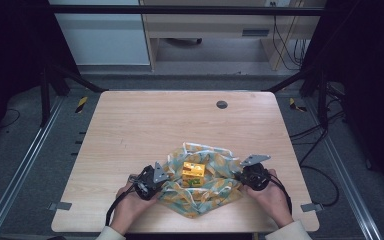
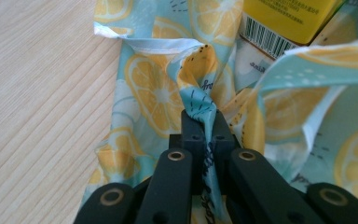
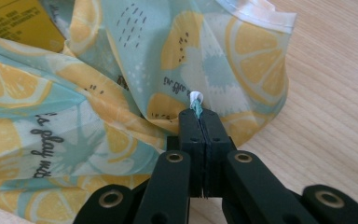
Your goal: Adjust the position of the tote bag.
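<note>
- Here's the picture: a thin light-blue cloth printed with yellow lemon slices (image 1: pixel 200 192) lies rumpled on the near half of the pale wooden desk (image 1: pixel 145 125), with a small yellow carton (image 1: pixel 193 172) sitting on its middle.
- Left gripper (image 1: pixel 150 181) is at the cloth's left side; in the left gripper view its jaws are pressed together on a bunched fold of the fabric (image 2: pixel 200 100), which rises in a twisted ridge out of the tips.
- Right gripper (image 1: pixel 247 176) mirrors it on the right side; in the right gripper view the jaws are clamped tight on an edge, a small white-hemmed curl (image 3: pixel 196 100) poking out above them.
- The carton's barcoded side shows just beyond the left pinch, so the box sits between the two grips.
- My read: this looks like the wrapping stage, both sides caught and neither yet drawn over the box.
- Next up, probably: lift both pinches and bring them inward above the carton, keeping the thin fabric from slipping out and the box from toppling.
</note>
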